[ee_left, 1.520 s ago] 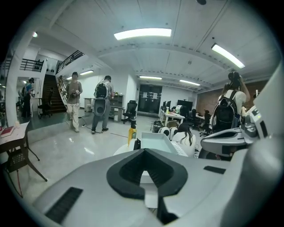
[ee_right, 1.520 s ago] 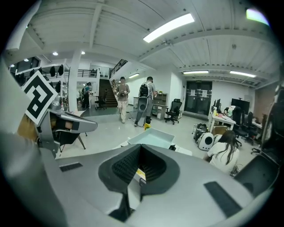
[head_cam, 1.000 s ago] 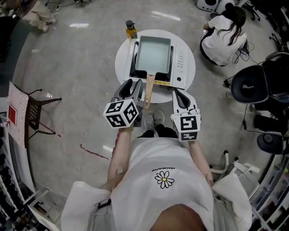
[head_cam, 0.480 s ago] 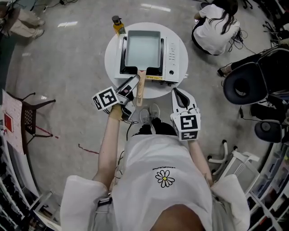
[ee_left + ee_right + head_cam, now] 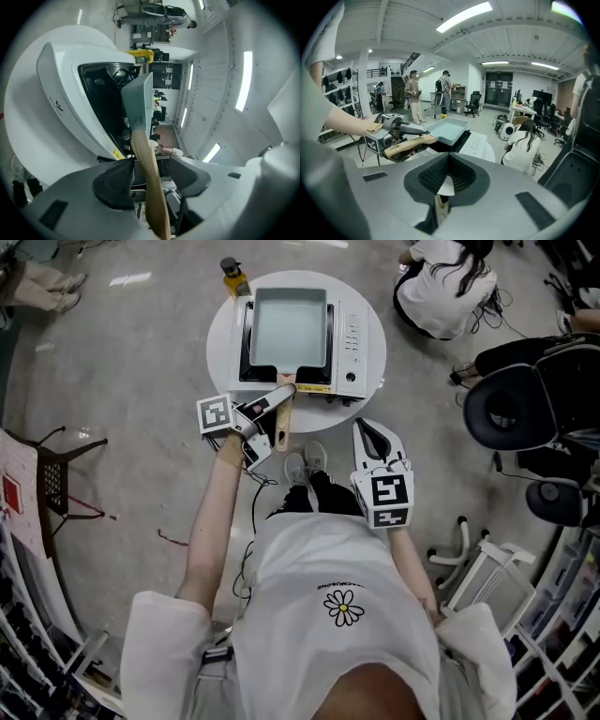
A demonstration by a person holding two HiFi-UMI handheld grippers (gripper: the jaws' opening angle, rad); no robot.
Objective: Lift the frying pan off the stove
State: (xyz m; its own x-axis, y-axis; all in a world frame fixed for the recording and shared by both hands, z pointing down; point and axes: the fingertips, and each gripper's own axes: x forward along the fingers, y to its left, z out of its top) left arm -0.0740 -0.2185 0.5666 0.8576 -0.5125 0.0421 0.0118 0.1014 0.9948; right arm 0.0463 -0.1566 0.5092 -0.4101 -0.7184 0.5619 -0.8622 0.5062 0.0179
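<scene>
A square pale-blue frying pan [image 5: 284, 326] sits on the white portable stove [image 5: 352, 343] on a small round white table [image 5: 221, 345]. Its wooden handle [image 5: 282, 414] sticks out toward me. My left gripper [image 5: 270, 411] is rolled on its side with its jaws round that handle. In the left gripper view the handle [image 5: 151, 180] runs between the pads of the left gripper [image 5: 150, 173]; the jaws are closing, with a gap on the right side. My right gripper [image 5: 375, 435] hangs below the table, shut and empty. The right gripper view shows the pan [image 5: 447, 130] beyond the right gripper [image 5: 449, 174].
A yellow bottle [image 5: 232, 276] stands at the table's far left edge. A person [image 5: 441, 287] sits on the floor at the back right, near a black office chair [image 5: 511, 413]. A small dark chair [image 5: 56, 474] is at the left. My feet are just below the table.
My left gripper has moved forward to the pan's handle and rolled onto its side, with its jaws now round the handle. The right gripper has hardly moved.
</scene>
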